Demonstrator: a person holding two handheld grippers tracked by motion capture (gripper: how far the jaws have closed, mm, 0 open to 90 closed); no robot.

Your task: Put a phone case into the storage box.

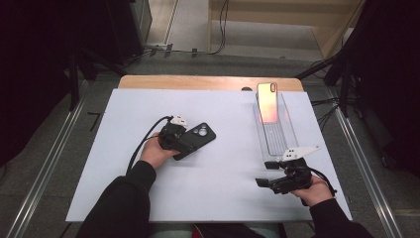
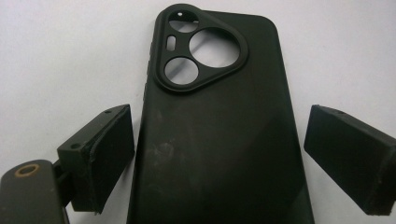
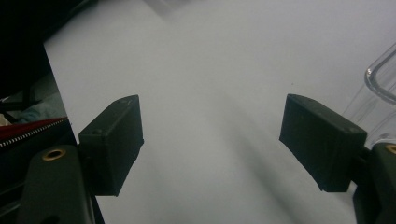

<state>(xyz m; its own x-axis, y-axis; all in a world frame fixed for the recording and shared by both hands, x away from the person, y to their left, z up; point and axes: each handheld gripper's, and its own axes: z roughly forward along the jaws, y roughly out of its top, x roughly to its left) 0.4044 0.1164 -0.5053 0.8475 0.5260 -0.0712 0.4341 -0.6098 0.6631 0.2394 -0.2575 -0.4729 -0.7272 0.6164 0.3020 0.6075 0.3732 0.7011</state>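
Note:
A black phone case (image 2: 219, 140) lies back up on the white table, its three-cornered camera cutout pointing away. My left gripper (image 2: 219, 121) is open and straddles the case's lower half, one jaw on each side with a small gap to each edge. From above, the case (image 1: 203, 133) sits left of centre with the left gripper (image 1: 187, 141) over its near end. My right gripper (image 1: 262, 173) is open near the front right, with only bare table between its jaws (image 3: 212, 116).
A long clear tray (image 1: 287, 129) stands at the right rear, and a phone (image 1: 267, 101) with an orange-pink sheen leans upright in its far end. The tray's clear rim (image 3: 380, 74) is just right of my right gripper. The white board (image 1: 148, 198) ends near the person.

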